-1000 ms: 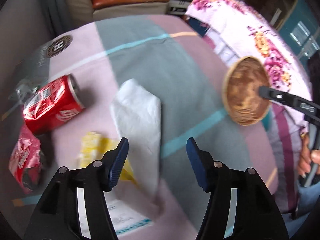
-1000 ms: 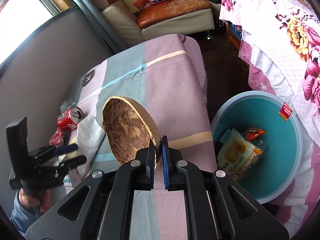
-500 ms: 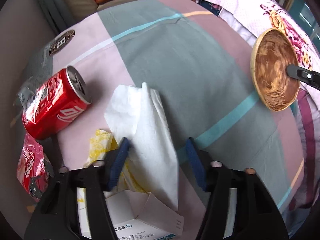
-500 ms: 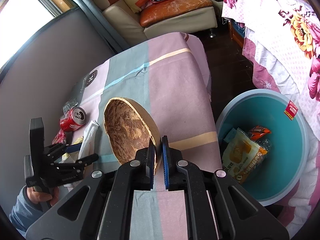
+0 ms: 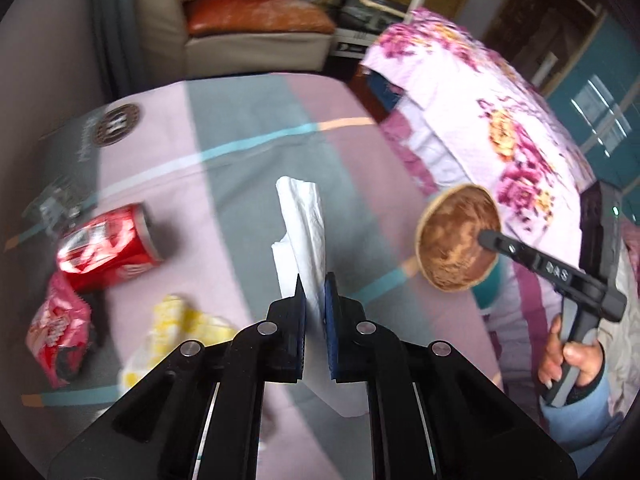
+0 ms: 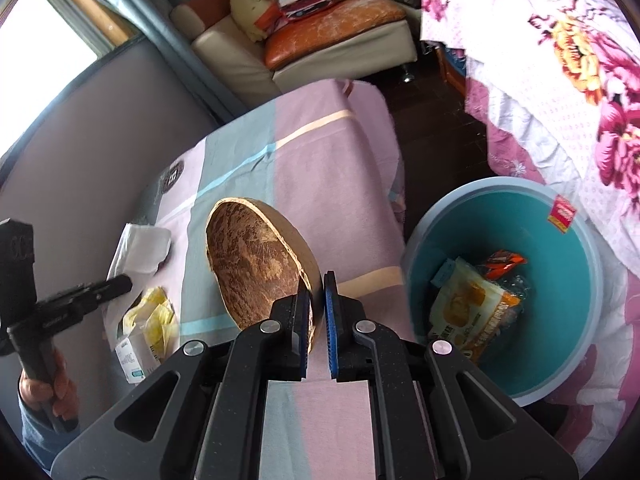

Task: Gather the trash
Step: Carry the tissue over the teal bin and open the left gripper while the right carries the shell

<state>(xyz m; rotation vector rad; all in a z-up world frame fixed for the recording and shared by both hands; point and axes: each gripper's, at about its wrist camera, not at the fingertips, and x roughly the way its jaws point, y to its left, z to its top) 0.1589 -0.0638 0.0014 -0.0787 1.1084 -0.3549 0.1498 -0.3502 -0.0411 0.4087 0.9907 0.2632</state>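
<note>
My left gripper [image 5: 315, 285] is shut on a white paper napkin [image 5: 304, 232] and holds it off the striped tablecloth [image 5: 248, 168]. The napkin also shows in the right wrist view [image 6: 142, 248]. My right gripper [image 6: 317, 286] is shut on the rim of a brown coconut shell half [image 6: 256, 264], held above the table's right side; the shell shows in the left wrist view [image 5: 458, 242]. A teal trash bin [image 6: 504, 280] with snack wrappers [image 6: 472, 304] inside stands on the floor right of the table.
A red soda can [image 5: 106, 248] lies on its side at the left. A red snack bag [image 5: 58, 332] and a yellow wrapper [image 5: 180, 324] lie near it. A small white carton [image 6: 130, 354] sits by the yellow wrapper. A flowered bedspread [image 6: 560, 60] hangs at the right.
My left gripper has closed on the white napkin and lifted it up from the table. My right gripper keeps holding the coconut shell in nearly the same place.
</note>
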